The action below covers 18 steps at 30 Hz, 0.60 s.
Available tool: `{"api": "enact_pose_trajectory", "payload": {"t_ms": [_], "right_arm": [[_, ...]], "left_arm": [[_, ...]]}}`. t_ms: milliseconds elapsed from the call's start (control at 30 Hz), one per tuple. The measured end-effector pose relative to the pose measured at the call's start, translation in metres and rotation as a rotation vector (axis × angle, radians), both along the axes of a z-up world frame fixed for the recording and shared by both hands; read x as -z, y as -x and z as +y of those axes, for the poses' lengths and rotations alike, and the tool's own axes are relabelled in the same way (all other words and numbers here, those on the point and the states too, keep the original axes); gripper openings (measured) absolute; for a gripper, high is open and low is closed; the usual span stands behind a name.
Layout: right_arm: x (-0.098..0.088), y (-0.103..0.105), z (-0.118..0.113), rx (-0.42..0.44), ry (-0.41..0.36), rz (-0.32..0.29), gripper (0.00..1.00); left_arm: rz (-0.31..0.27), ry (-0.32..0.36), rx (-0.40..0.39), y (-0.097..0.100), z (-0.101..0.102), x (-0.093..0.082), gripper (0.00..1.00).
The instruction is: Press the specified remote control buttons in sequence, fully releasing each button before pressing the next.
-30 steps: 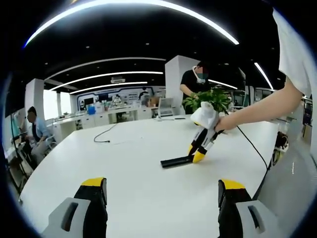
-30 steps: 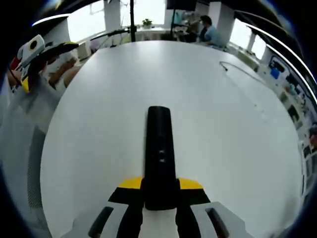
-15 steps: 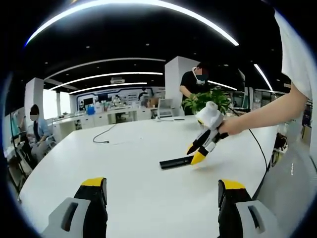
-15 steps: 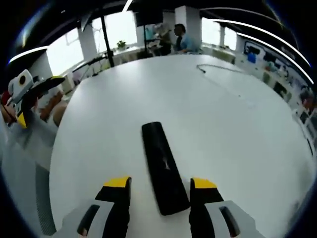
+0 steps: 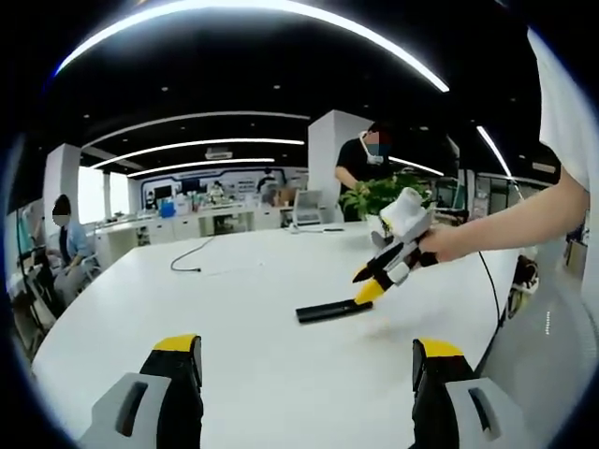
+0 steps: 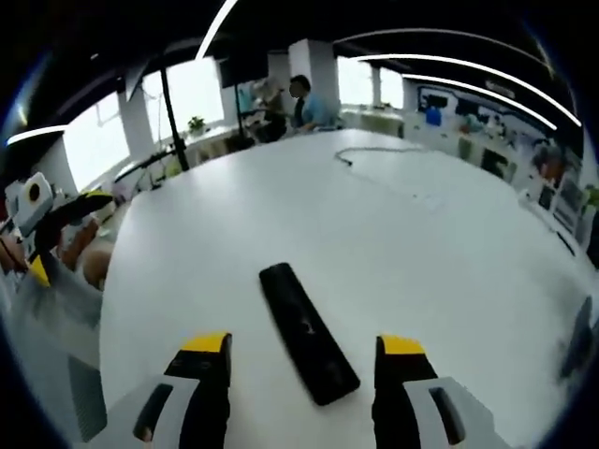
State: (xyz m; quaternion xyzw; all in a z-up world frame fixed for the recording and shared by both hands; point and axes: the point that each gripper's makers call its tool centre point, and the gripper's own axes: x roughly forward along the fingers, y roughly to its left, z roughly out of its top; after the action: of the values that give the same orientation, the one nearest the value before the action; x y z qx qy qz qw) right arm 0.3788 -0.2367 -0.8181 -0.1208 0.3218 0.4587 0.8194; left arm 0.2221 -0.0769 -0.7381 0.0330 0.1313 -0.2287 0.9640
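Remote (image 6: 307, 332) – cable (image 6: 374, 157) well apart.

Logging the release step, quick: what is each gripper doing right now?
Left gripper: open, holding nothing, above the white table.
Right gripper: open, holding nothing, raised over the black remote.

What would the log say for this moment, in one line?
right claw: open, above remote | remote: flat on table, untouched | left claw: open, holding nothing | step: button not pressed
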Motion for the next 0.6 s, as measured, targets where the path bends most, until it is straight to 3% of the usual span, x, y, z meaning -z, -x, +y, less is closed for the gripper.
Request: {"api": "enact_pose_trajectory", "payload": {"t_ms": [133, 367, 600], "right_arm": [[-0.010, 0.000, -0.002, 0.036, -0.030, -0.025, 0.61], [-0.031, 0.004, -0.005, 0.133, -0.152, -0.023, 0.62], [-0.036, 0.016, -0.017, 0.183, -0.159, -0.052, 0.64]], "left_arm": [[-0.004, 0.007, 0.004, 0.000, -0.001, -0.001, 0.96], [-0.013, 0.019, 0.009, 0.001, -0.001, -0.004, 0.96], [-0.020, 0.028, 0.011, 0.002, -0.002, -0.006, 0.96]]}}
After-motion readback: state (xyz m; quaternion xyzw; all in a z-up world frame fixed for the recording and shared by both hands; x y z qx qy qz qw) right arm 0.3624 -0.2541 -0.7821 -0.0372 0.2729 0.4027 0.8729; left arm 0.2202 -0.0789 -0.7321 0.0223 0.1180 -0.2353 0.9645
